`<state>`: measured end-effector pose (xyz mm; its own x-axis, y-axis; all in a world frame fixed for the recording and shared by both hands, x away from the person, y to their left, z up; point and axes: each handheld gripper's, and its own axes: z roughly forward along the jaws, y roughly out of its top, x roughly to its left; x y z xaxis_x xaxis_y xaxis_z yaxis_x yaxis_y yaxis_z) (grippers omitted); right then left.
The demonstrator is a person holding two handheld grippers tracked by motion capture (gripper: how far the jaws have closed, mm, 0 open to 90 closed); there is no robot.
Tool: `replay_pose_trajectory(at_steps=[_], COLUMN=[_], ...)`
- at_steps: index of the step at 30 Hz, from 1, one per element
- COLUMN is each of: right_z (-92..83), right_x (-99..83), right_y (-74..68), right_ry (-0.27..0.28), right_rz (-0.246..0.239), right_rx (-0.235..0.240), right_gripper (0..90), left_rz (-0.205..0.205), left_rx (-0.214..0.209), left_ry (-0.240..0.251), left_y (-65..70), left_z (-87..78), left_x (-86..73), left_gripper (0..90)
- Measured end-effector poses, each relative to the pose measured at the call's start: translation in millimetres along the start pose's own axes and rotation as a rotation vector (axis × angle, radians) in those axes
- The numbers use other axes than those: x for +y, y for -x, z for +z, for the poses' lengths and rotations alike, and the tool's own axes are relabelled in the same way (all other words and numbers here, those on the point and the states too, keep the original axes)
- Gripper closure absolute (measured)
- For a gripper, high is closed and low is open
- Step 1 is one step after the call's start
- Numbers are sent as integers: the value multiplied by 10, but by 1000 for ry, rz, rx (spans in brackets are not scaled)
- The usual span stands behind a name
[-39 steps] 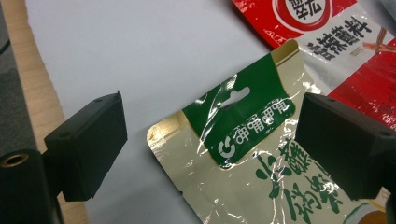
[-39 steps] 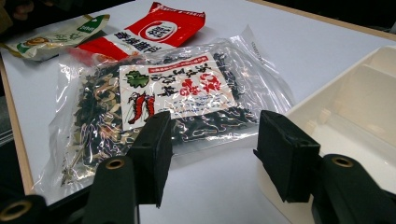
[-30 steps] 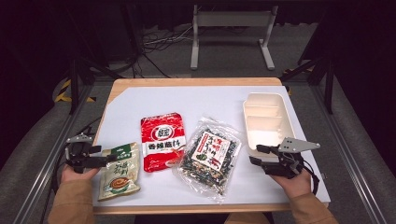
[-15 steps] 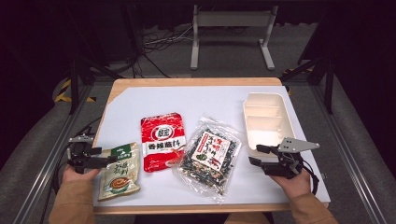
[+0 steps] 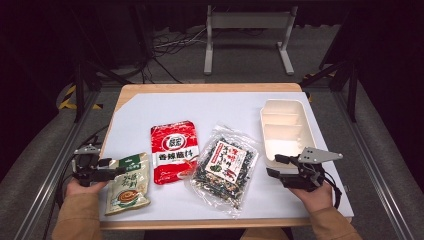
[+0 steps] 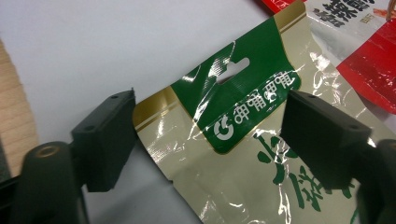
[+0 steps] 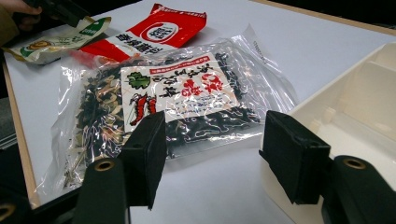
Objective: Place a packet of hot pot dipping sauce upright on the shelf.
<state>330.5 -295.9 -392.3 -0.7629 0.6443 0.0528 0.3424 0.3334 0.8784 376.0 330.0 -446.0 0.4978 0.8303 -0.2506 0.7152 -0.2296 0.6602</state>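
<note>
Three flat food packets lie on the white tabletop (image 5: 210, 107): one green-and-cream foil pouch (image 5: 128, 183), one red-and-white plastic packet (image 5: 173, 151), one clear plastic bag of dark dried pieces (image 5: 223, 168). One cream plastic compartment tray (image 5: 284, 127) sits beside them. Two hand-held tools.

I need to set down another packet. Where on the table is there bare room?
The far half of the table is bare, behind the red packet and left of the tray. A smaller patch lies in front of the tray, by the right gripper. The near left is crowded: green packet, red packet and clear bag lie side by side.
</note>
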Motion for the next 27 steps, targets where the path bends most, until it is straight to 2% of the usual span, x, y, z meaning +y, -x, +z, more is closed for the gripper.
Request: replay_pose_trajectory(at_steps=[7,9,14,16,21,25,27], right_z=[15,15,13,12,14,14,13], right_x=[0,-1,-4,-6,-9,-9,-10], right_y=[-9,-6,-3,-1,-2,-7,-6], right_ry=[-3,-2,0,2,4,4,4], right_rz=[1,0,1,4,4,4,5], right_rx=[0,0,3,5,4,3,2], right_gripper=[395,395,395,395,395,394,394], left_rz=[16,14,33,21,34,64,89], left_rx=[68,73,55,35,-14,-65,-54], left_ry=[-20,-16,6,18,40,26,1], left_y=[44,54,72,88,119,166,217], left_z=[-22,-39,-123,-165,-232,-252,-219], left_x=[0,1,-13,-25,-48,-48,-38], left_gripper=[384,407,453,462,475,505,514])
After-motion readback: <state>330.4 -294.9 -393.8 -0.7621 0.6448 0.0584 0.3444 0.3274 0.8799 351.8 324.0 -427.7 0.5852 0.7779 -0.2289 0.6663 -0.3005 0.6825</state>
